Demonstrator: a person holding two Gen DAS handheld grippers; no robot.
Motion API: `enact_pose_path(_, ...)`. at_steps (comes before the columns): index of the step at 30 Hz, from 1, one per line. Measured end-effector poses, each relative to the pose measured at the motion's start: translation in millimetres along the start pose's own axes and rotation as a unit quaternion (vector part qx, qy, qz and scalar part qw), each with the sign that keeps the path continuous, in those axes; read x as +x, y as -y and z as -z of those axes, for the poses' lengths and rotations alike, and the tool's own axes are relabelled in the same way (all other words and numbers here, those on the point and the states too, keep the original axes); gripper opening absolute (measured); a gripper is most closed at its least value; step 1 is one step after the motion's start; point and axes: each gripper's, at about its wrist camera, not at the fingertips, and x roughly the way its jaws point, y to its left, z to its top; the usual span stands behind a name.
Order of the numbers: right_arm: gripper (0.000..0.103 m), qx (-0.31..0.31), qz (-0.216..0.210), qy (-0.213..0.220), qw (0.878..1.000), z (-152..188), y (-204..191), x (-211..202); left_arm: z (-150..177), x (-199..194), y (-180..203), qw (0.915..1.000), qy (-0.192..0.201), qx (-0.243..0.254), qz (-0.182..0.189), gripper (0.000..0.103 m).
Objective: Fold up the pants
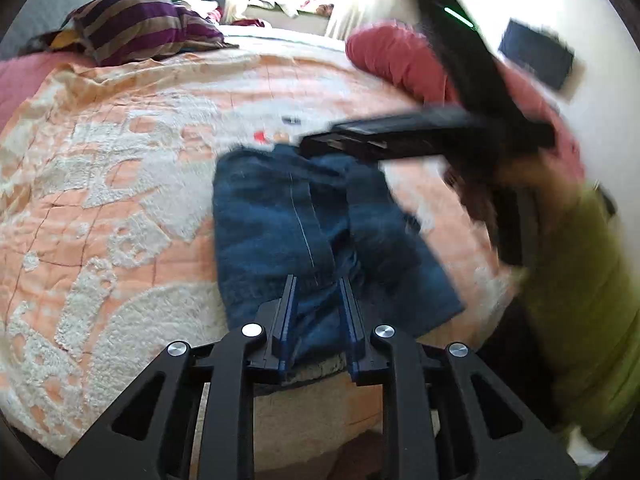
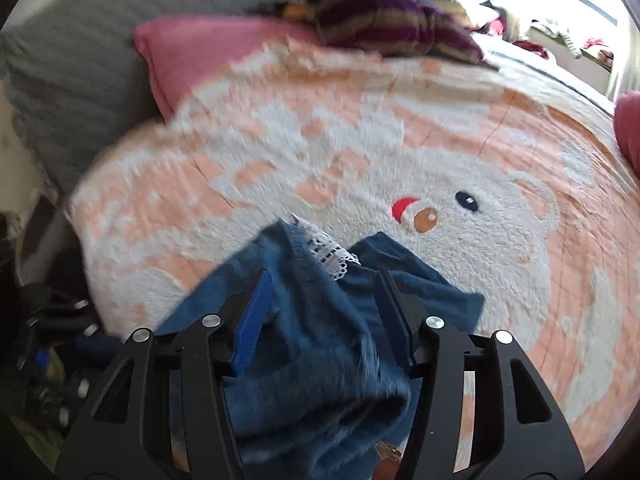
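Dark blue denim pants point(image 1: 260, 220) lie crumpled on an orange and white bedspread point(image 1: 120, 160). My left gripper point(image 1: 319, 300) is shut on their near edge, with denim filling the narrow gap between its fingers. In the left wrist view my right gripper point(image 1: 320, 146) shows as a blurred black shape over the far end of the pants. In its own view the right gripper point(image 2: 324, 288) has a thick bunch of the pants point(image 2: 320, 360) between its fingers, and the cloth touches both pads. A strip of white lace point(image 2: 332, 256) peeks out of the denim just past the fingertips.
A striped purple cloth point(image 1: 140, 24) and a pink pillow point(image 2: 208, 52) lie at the far side of the bed. A red cushion point(image 1: 392, 56) sits at the right. A person's green sleeve point(image 1: 580, 300) is at the right edge. The bedspread point(image 2: 400, 140) shows a bear's face.
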Motion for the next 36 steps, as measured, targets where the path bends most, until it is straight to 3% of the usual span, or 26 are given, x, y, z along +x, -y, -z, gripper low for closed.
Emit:
enact_pose_path(1,0.045,-0.009,0.003,-0.022,1.000,-0.1,-1.1,11.4,4.9,5.0,2.0,0.9999,-0.012,0.008,-0.005,0.019)
enact_pose_path(4,0.003,-0.040,-0.013,-0.083,0.996,2.9,-10.7,46.2,16.1,7.3,1.2,0.9995,-0.022,0.019,-0.013,0.019)
enact_pose_path(9,0.002,-0.059,0.024,-0.041,0.997,-9.3,-30.2,41.1,17.9,2.3,-6.0,0.9998,-0.019,0.008,-0.005,0.019)
enact_pose_path(11,0.002,-0.066,0.063,-0.052,0.995,-11.8,-28.2,52.9,16.9,2.5,-7.1,0.9998,-0.018,0.003,-0.005,0.019)
enact_pose_path(13,0.002,-0.064,0.070,-0.063,0.994,-7.5,-24.3,68.8,17.7,1.6,-7.4,0.9998,-0.019,0.004,-0.005,0.019)
enact_pose_path(16,0.001,-0.044,0.065,-0.047,0.996,-2.3,-19.3,67.3,17.7,2.4,-8.9,0.9998,-0.021,-0.002,-0.001,0.019)
enact_pose_path(19,0.003,-0.015,0.046,-0.020,0.999,1.1,-10.8,59.7,18.0,2.8,-7.9,0.9998,-0.022,-0.001,-0.002,0.019)
enact_pose_path(21,0.013,-0.004,0.050,0.013,0.999,5.8,-11.3,49.0,19.1,2.8,-7.5,0.9997,-0.023,0.000,-0.002,0.020)
enact_pose_path(23,0.031,0.012,0.062,0.037,0.997,12.2,-7.2,37.3,20.2,2.3,-7.9,0.9997,-0.023,-0.002,-0.001,0.020)
enact_pose_path(26,0.039,0.037,0.056,0.061,0.996,13.8,2.6,20.3,20.9,1.4,-6.8,0.9997,-0.023,-0.004,-0.003,0.020)
enact_pose_path(31,0.049,0.047,0.067,0.088,0.993,15.8,8.4,-7.4,21.4,-1.7,-4.7,0.9997,-0.024,-0.002,-0.007,0.020)
enact_pose_path(36,0.053,0.062,0.073,0.107,0.990,26.4,13.8,-29.1,22.9,-3.5,-1.9,0.9996,-0.026,0.001,-0.009,0.020)
